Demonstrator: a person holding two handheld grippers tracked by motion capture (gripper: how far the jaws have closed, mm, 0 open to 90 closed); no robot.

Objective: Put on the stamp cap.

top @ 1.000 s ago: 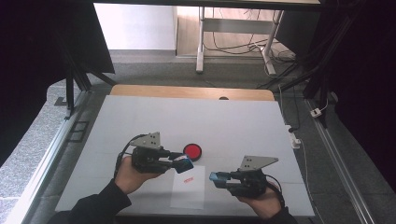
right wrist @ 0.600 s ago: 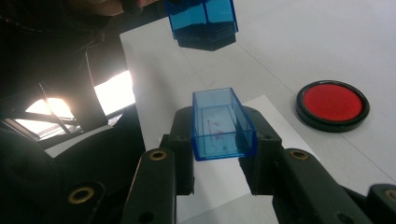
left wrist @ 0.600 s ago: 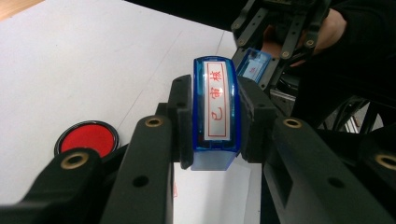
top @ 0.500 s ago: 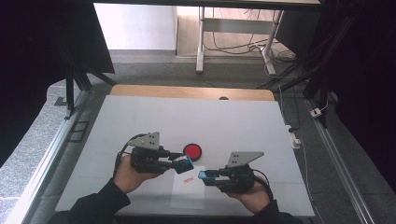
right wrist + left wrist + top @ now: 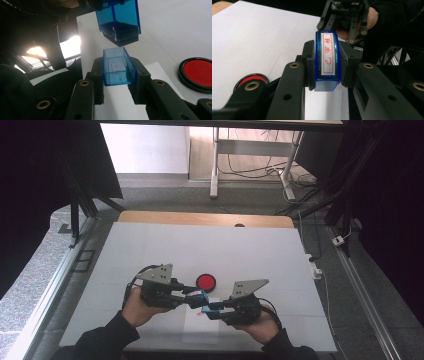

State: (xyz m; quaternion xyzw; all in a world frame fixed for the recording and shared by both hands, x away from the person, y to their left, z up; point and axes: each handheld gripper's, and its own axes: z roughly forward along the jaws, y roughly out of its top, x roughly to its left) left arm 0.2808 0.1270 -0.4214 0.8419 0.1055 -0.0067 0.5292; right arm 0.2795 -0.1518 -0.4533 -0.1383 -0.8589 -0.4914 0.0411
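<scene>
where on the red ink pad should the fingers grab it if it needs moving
Take the red ink pad by its black rim, coming straight down from above with the fingers astride opposite edges. It lies flat and low on the table, so its side offers little to pinch, and the round rim grips alike from any direction.

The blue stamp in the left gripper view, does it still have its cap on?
No, the blue stamp sits bare between the left gripper's jaws, while its clear blue cap is clamped apart from it in the right gripper's jaws.
</scene>
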